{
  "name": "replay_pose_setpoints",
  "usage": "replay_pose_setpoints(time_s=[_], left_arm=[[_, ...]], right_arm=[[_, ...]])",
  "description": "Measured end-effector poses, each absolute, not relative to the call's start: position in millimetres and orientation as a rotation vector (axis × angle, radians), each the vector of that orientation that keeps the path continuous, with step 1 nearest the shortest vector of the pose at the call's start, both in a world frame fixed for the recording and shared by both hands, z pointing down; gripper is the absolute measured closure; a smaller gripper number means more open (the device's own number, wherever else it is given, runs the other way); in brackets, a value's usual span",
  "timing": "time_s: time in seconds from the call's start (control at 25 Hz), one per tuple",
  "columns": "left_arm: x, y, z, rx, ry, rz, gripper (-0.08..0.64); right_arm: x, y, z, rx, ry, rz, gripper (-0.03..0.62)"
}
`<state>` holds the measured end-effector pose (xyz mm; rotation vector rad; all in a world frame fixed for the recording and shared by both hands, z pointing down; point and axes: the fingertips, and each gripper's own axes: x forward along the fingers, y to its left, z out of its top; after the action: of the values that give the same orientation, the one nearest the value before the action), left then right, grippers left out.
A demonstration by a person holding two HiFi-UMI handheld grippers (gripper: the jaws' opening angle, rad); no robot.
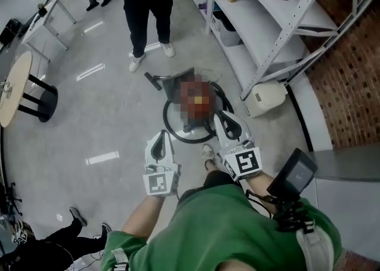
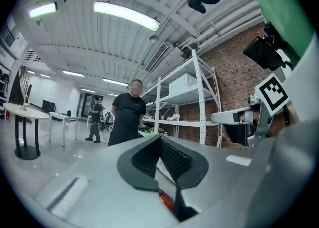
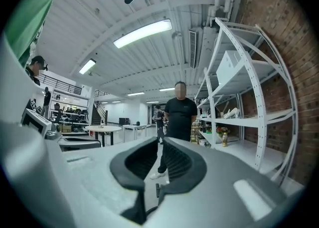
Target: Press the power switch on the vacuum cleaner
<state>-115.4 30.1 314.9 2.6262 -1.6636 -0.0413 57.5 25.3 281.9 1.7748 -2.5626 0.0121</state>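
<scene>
The vacuum cleaner lies on the grey floor ahead of my feet; its red body is partly under a blurred patch. Its black hose loops round it, and a black nozzle points away to the left. My left gripper hovers just left of the hose, jaws together and holding nothing. My right gripper hangs over the vacuum's right side, also shut and empty. In the left gripper view, the left gripper shows a sliver of the red body below its jaws. The right gripper faces the room. No switch is visible.
A person in black stands beyond the vacuum. White metal shelving runs along the brick wall on the right, with a white box at its foot. A round table stands at the left. Another person crouches at the lower left.
</scene>
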Motion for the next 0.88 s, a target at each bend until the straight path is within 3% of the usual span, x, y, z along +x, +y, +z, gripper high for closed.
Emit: replay_pose_setpoints(time_s=[0.88], left_arm=[[-144, 184, 273, 2.659, -1.666, -0.133, 0.554]], right_arm=[[29, 185, 249, 1.798, -2.585, 0.005, 0.568]])
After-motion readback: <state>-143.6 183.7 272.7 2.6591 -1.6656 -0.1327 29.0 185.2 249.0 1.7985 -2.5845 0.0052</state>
